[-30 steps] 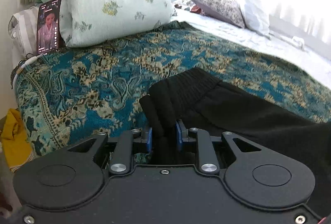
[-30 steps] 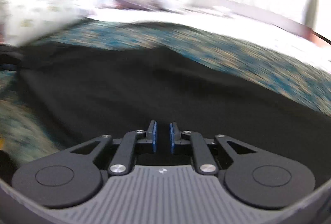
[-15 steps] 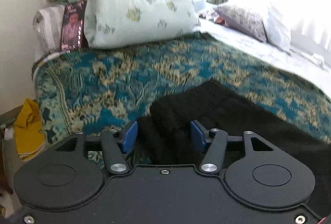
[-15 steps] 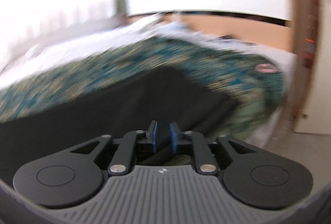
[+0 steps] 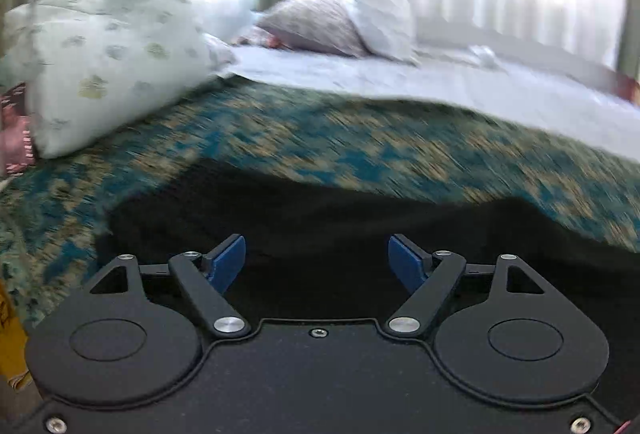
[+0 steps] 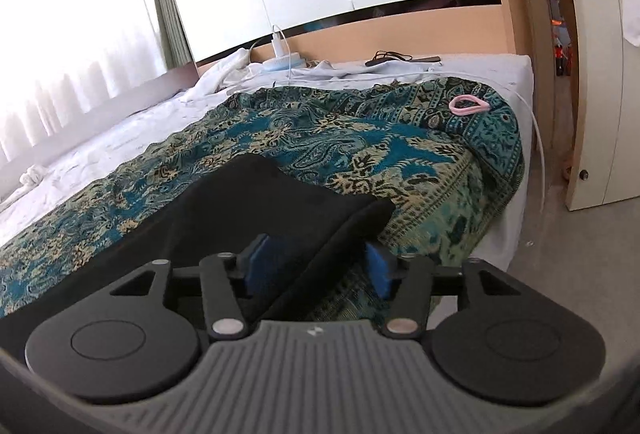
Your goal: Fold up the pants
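Right wrist view: the pants point(image 6: 256, 205) are spread on the bed point(image 6: 400, 149), their hem between the right gripper point(image 6: 316, 264)'s wide fingers. A one-layer pinch would skew the fold; the left gripper point(image 5: 316, 260) is spread wide, empty.

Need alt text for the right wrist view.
The open right gripper straddles the leg end of black pants lying on a teal patterned bedspread. A pink hair tie lies near the bed's corner.
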The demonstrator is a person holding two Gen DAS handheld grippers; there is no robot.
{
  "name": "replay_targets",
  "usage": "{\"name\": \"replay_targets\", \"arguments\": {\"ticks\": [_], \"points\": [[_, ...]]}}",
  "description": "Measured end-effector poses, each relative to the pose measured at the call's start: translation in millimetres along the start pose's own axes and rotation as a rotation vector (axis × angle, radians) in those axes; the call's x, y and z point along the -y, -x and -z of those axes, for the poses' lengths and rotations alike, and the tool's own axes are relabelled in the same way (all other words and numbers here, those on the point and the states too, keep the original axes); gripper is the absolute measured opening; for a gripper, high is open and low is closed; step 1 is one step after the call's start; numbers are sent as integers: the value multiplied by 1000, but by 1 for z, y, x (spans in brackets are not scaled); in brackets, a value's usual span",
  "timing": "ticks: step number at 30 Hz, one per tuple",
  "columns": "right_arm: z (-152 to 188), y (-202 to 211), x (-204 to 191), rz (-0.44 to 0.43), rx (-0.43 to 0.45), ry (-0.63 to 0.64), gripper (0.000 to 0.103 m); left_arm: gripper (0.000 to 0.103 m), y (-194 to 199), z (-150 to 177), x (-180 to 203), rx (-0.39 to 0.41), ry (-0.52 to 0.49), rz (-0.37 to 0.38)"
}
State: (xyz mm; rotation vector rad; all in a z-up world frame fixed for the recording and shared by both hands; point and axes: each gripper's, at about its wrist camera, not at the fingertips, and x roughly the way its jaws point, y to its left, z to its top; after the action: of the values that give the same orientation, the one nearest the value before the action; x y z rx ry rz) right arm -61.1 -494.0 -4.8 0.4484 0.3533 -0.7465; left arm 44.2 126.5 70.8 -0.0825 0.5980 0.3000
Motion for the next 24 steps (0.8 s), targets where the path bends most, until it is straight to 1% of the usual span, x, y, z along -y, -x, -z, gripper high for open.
{"name": "replay_targets", "arguments": {"ticks": [3, 5, 6, 7, 8, 10, 11, 12, 13, 14, 15, 16, 17, 18, 20, 22, 24], "points": [[-2, -5, 3, 3, 6, -26, 69, 78, 1, 14, 18, -39, -34, 57], [-3, -9, 5, -2, 2, -35, 69, 78, 1, 22, 27, -58, -55, 78], [-6, -13, 5, -9, -9, -29, 69, 78, 1, 25, 29, -66, -62, 80], [-9, -17, 5, -25, -28, -19, 73, 78, 0, 27, 31, -75, -69, 79], [-13, -23, 4, -49, -52, -4, 74, 78, 0, 29, 32, -81, -72, 77], [-22, -37, 2, -93, -99, 25, 73, 78, -2, 32, 31, -91, -67, 77], [-25, -44, 2, -112, -120, 37, 66, 78, -2, 34, 31, -95, -62, 79], [-28, -50, 1, -132, -142, 41, 61, 78, -3, 36, 30, -100, -56, 80], [-30, -55, -1, -135, -154, 40, 51, 78, -2, 36, 26, -104, -50, 82], [-32, -58, -2, -120, -162, 39, 33, 78, -3, 37, 24, -107, -45, 83], [-34, -60, -3, -101, -173, 27, 22, 78, -2, 37, 21, -107, -43, 87], [-37, -61, -2, -106, -192, -1, 12, 78, -2, 37, 18, -102, -44, 91], [-40, -62, -1, -116, -209, -39, 10, 78, -1, 38, 15, -96, -45, 94], [-43, -62, -4, -107, -223, -63, 9, 78, -1, 38, 12, -91, -47, 96], [-50, -59, -15, -80, -227, -67, 9, 79, 0, 40, 3, -85, -41, 102], [-57, -50, -42, -109, -212, -47, 8, 79, 0, 42, -6, -80, -25, 111], [-62, -38, -82, -169, -198, 10, 8, 79, 0, 44, -15, -76, 3, 128]]}}
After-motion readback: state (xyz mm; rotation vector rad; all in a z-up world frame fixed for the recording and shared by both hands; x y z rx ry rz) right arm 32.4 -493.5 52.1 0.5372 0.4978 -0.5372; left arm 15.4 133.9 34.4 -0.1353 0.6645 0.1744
